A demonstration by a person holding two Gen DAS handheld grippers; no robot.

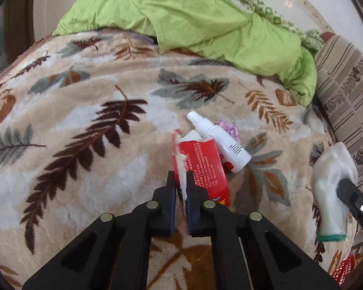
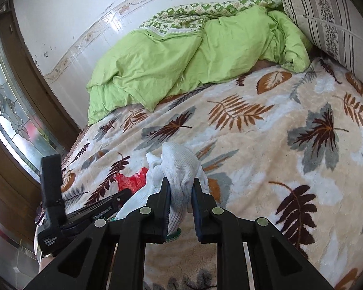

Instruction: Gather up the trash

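Red packet (image 1: 200, 166), one bottle (image 1: 220, 142), one glove (image 2: 181, 176)

A torn red cardboard box with white print (image 1: 203, 169) lies tilted on the leaf-patterned blanket, touching a white plastic spray bottle (image 1: 220, 142) lying on its side. A crumpled white knit glove (image 2: 181, 176) hangs bunched.

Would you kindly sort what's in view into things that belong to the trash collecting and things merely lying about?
Job:
- red packet, in left claw
- white glove, in right claw
- white spray bottle
- pink wad

Lying about:
- green quilt
- leaf blanket
- striped pillow
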